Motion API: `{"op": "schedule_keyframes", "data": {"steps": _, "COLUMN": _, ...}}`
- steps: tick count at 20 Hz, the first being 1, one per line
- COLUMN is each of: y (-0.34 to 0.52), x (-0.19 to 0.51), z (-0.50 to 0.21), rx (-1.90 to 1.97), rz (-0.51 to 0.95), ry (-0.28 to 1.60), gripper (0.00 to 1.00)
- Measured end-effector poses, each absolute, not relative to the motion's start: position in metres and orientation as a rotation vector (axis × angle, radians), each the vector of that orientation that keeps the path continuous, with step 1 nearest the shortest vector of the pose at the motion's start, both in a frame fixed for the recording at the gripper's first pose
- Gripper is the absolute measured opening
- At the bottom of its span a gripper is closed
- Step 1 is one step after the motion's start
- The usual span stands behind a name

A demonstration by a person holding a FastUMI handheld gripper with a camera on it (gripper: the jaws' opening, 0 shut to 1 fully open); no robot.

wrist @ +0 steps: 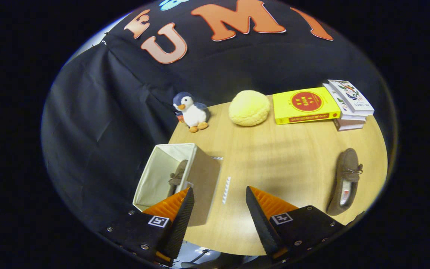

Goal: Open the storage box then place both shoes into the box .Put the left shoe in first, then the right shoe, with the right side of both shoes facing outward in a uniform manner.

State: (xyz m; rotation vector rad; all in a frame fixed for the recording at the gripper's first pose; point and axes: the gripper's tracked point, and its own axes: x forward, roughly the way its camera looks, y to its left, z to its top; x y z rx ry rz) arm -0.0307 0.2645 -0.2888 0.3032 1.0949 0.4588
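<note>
An open cream fabric storage box [200, 175] stands on the wooden table just ahead of my left finger. One brown moccasin shoe [177, 175] stands on edge inside it, against the box's right wall. The second brown shoe [345, 181] lies flat on the table off to the right, beyond my right finger, its opening facing up. My gripper [218, 192] hangs above the table's near edge, open, with nothing between its fingers.
Along the back of the table [274, 157] sit a plush penguin [192, 110], a yellow round cushion [249, 107], a yellow book [304, 104] and a small stack of books [349, 104]. A short white strip [226, 189] lies on the table beside the box.
</note>
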Motion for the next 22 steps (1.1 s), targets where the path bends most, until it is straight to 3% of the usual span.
{"op": "schedule_keyframes", "data": {"steps": 6, "y": 0.154, "x": -0.027, "z": -0.326, "rx": 0.282, "rz": 0.313, "ry": 1.115, "gripper": 0.96}}
{"op": "schedule_keyframes", "data": {"steps": 13, "y": 0.04, "x": -0.034, "z": -0.379, "rx": 0.246, "rz": 0.131, "ry": 1.159, "gripper": 0.98}}
{"op": "schedule_keyframes", "data": {"steps": 17, "y": 0.002, "x": -0.038, "z": -0.413, "rx": 0.201, "rz": 0.074, "ry": 1.191, "gripper": 0.95}}
{"op": "schedule_keyframes", "data": {"steps": 22, "y": -0.018, "x": -0.033, "z": -0.451, "rx": 0.169, "rz": 0.035, "ry": 1.216, "gripper": 0.8}}
